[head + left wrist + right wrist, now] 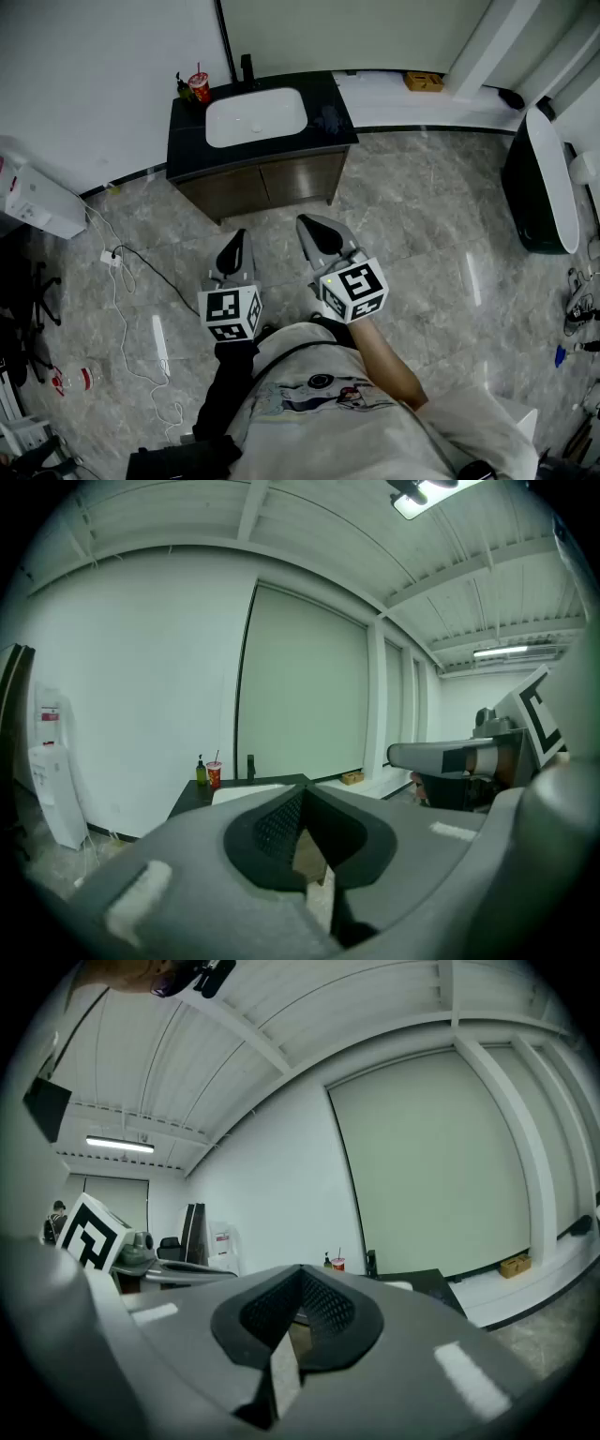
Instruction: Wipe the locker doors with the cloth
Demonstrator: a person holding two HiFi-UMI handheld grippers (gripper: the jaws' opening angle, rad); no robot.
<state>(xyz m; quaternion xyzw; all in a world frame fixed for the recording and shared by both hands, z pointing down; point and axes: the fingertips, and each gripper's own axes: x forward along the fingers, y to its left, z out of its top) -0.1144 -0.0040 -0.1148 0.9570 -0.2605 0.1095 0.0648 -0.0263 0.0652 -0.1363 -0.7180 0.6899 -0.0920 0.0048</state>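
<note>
Left tool [232, 248]: jaws pressed together, nothing between them; held over the grey marble floor [422, 206], tip toward the vanity counter [187, 141]. Right tool [322, 234]: jaws likewise together and empty; just beside the left tool, not touching it. Counter: black top; white basin [255, 117] set in it; red cup [199, 86] and green bottle [182, 88] at its back left corner; black faucet [247, 67] behind the basin. White cable [122, 281]: loose on the floor, left. Cloth and locker doors: in no view.
</note>
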